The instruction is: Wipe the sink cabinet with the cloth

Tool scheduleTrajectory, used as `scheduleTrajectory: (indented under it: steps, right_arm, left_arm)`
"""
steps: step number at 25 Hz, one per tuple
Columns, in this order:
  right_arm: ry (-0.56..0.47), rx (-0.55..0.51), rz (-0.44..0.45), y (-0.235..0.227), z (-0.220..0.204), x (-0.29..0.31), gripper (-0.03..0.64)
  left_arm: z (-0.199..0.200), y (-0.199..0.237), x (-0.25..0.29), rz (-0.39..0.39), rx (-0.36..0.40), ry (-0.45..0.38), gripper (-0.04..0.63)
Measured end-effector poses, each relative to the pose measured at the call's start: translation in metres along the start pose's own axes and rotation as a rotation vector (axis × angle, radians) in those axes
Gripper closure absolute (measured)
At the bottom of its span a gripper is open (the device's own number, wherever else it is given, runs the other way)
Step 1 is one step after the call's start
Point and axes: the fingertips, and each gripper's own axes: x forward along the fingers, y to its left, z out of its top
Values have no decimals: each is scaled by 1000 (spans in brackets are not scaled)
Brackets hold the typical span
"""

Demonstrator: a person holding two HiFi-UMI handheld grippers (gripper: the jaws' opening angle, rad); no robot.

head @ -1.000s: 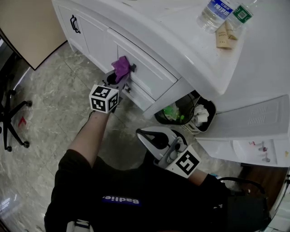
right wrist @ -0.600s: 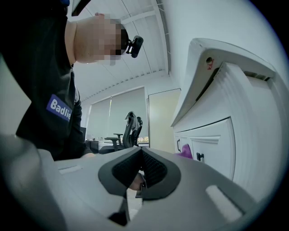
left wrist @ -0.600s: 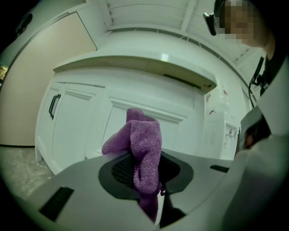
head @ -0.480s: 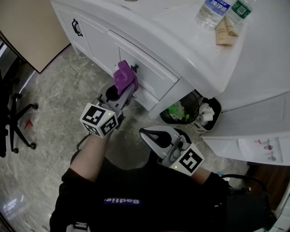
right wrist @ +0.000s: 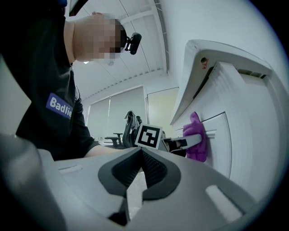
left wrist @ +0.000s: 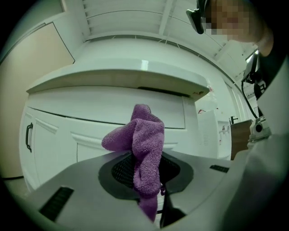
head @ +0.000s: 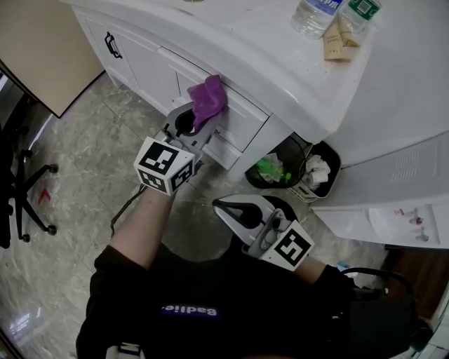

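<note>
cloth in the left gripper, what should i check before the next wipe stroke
1. Grip: left gripper shut on the cloth: ok.
2. Contact: cloth pressed against the sink cabinet drawer front: ok.
3. Right gripper shut on nothing, held low and away from the cabinet: ok.
4. Bottles up on the countertop, well away from the cloth: ok.
5. Dirt remaining on the cabinet front: cannot tell.
</note>
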Motion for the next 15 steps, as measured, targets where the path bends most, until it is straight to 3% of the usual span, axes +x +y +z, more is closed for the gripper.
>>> scheduleTrajectory:
  steps: [7,11,15]
  right_arm:
    - [8,9,1,-1,-4,-3,621]
    - [5,15,6,-2,-5,-1,621]
    - [11,16,8,-2,-7,1,621]
  left_arm:
    - [-70,3,6,12,-38,133,511]
    - [-98,4,5,4,-118,160,511]
    - [-129,-1,1,-10,-164,243,511]
